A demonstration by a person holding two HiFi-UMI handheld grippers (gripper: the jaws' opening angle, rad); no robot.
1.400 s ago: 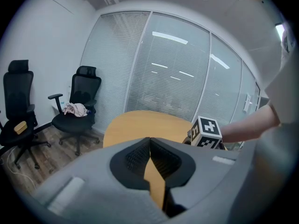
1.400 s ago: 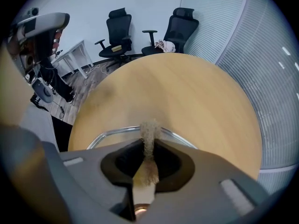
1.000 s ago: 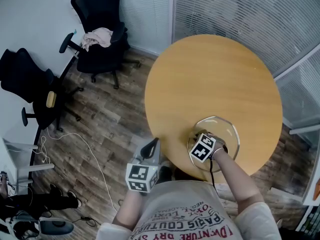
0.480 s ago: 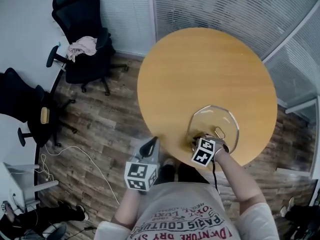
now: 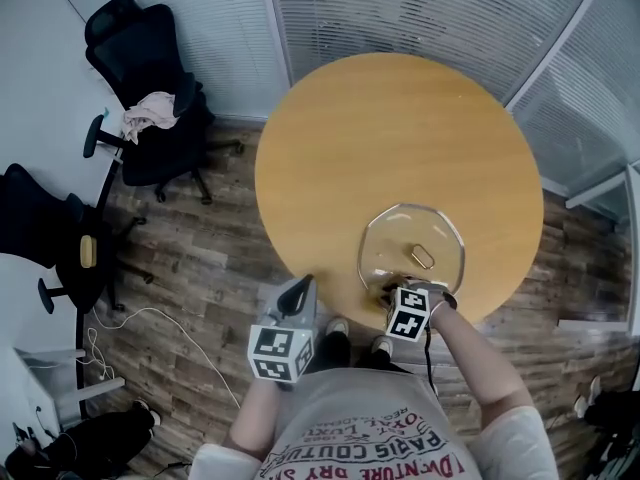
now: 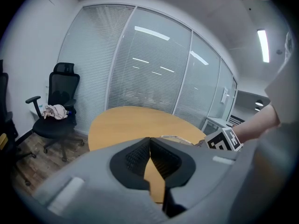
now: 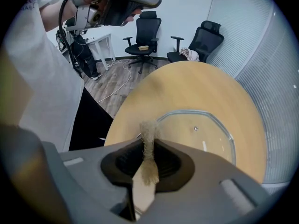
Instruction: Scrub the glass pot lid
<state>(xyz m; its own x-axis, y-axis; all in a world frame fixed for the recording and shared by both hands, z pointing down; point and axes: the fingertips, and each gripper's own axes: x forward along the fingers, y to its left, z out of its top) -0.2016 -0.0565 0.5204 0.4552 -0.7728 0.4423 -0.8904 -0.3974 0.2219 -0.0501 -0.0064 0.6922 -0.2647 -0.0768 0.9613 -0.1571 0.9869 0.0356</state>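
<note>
Wood-plank flooring point(image 5: 200, 258) is surrounding a round tan table point(image 5: 400, 128), with white blinds point(image 5: 400, 8) along the far wall and a black office chair point(image 5: 150, 148) carrying a pale cloth point(image 5: 148, 111) off to the left. From the head view, the person's right forearm is reaching forward from the torso, bringing the right gripper point(image 5: 393, 292) to the near rim of the glass pot lid point(image 5: 400, 230). That lid is lying flat close to the table's near edge, its small handle point(image 5: 422, 258) facing up, with a wide stretch of tabletop running beyond it toward the blinds. The left arm is bending at the elbow and holding the left gripper point(image 5: 301, 286) off the table, over the floor just left of the table's edge, jaws pointing forward. From the left gripper view, its jaws are pressing together with nothing between them, aiming across the table toward the blinds. From the right gripper view, its jaws are clamping a tan scrub pad point(image 7: 148, 146) standing upright between them, its top reaching the lid's near rim; whether it is touching the glass is not clear. The table edge is curving away on the left.
</note>
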